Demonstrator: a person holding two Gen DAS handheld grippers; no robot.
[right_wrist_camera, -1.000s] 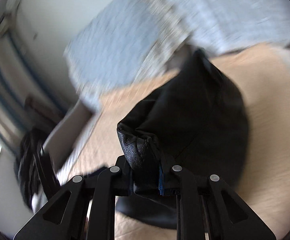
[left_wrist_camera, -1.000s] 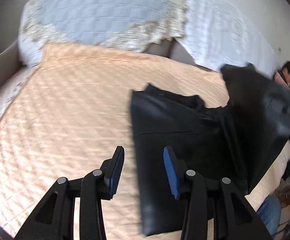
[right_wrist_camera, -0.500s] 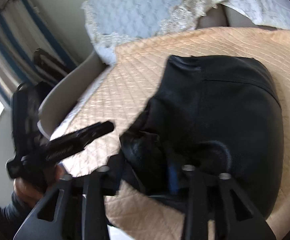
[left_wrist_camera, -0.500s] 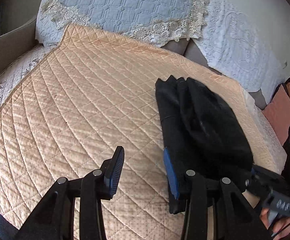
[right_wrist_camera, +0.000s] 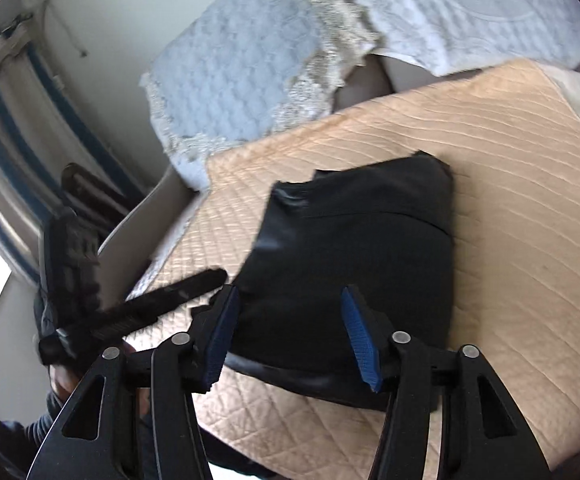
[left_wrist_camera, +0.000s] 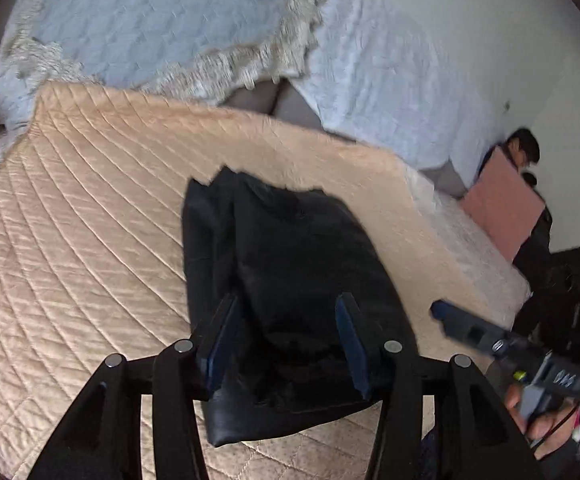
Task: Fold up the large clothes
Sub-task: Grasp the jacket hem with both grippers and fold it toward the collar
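Left hand-held gripper (left_wrist_camera: 285,344) and right hand-held gripper (right_wrist_camera: 294,340), jaws apart and both just closing slightly, pads clear of cloth. Beyond them the black leather-like garment (right_wrist_camera: 354,256) lies folded into a compact stack on the peach quilted bedspread (left_wrist_camera: 69,240). Folding appears nearly complete; perhaps only squaring remains.

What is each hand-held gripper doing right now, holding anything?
Left hand-held gripper: open, closing slightly, over the black garment.
Right hand-held gripper: open, garment released.
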